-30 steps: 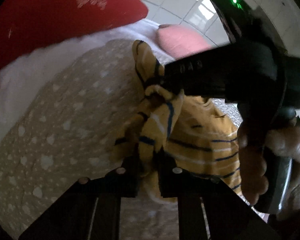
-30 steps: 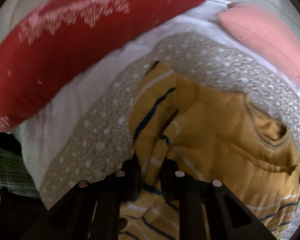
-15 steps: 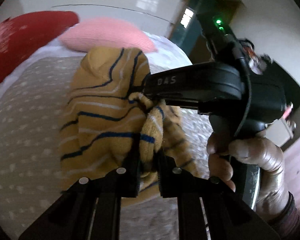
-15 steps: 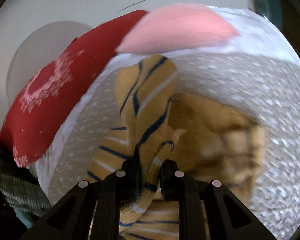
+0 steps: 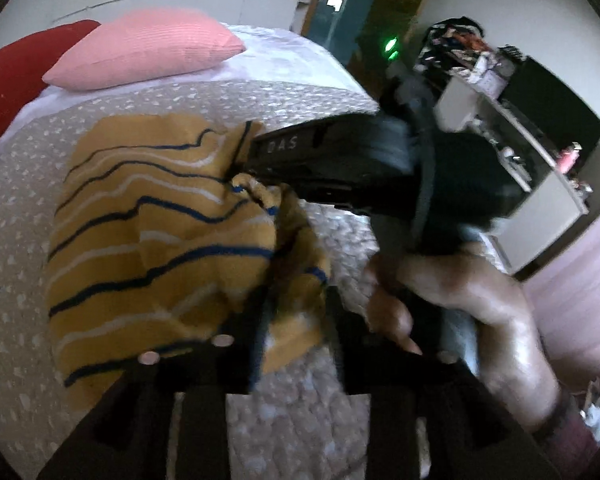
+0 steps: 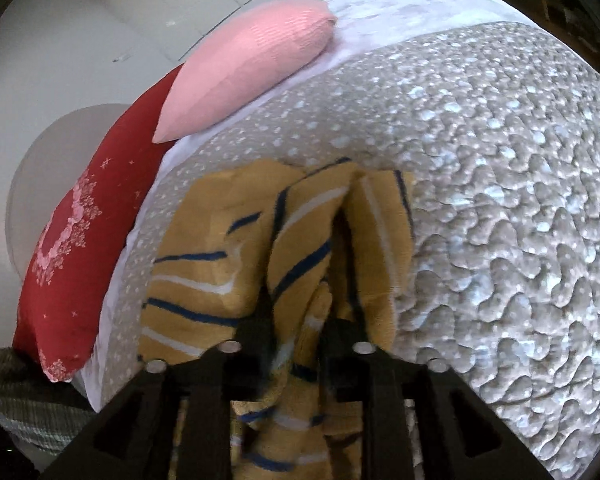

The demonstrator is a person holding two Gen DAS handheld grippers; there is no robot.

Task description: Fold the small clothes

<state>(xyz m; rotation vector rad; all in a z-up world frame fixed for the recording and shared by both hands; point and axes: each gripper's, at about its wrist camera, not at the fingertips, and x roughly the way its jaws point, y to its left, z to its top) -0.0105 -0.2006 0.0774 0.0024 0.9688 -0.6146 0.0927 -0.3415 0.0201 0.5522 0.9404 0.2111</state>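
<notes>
The mustard-yellow knitted garment with navy and white stripes [image 5: 148, 240] hangs unfolded, pinched by both the left hand-held gripper [image 5: 296, 316] and right hand-held gripper [image 6: 296, 320], folding barely begun.

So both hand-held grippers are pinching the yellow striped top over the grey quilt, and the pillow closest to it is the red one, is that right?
Not quite. Both the left hand-held gripper and the right hand-held gripper do pinch the yellow striped top over the grey quilt, but in the right wrist view the red pillow lies beside the pink pillow, and neither is clearly closest.
</notes>
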